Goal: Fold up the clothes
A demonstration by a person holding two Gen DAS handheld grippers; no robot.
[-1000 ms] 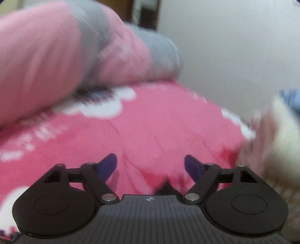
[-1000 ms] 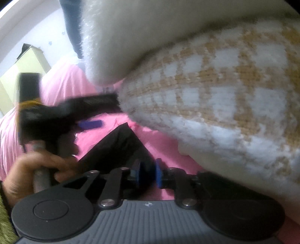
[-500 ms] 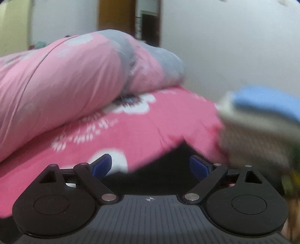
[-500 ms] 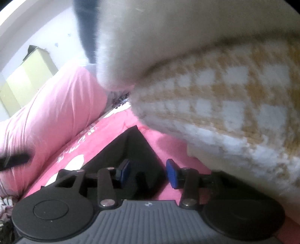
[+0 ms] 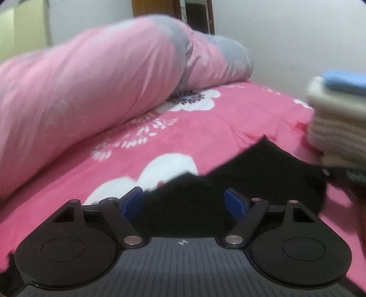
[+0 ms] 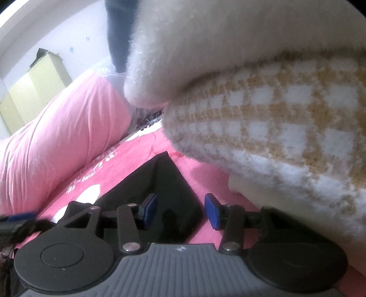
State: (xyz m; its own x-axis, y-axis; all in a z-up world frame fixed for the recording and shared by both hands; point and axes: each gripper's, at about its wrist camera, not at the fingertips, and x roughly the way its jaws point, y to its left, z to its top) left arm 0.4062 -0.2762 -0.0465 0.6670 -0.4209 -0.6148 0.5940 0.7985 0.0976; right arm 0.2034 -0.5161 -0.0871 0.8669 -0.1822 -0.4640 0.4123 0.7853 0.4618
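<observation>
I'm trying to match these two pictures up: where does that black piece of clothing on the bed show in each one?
Left wrist view: the black garment lies low and right of centre, reaching between the open left gripper.
Right wrist view: it lies low and centre-left, partly between the open right gripper.
Shared landmark: the rolled pink quilt at upper left in both.

Pink bedsheet [image 5: 205,141] with white flower prints, spread across the foreground. Rolled pink and grey duvet [image 5: 103,91] lying on the sheet along its far side, up against a white wall [image 5: 286,34]. Pale yellow-green cupboard [image 6: 34,91] behind the duvet on the left. Brown wooden door frame [image 5: 155,9] at top centre, blurred.
</observation>
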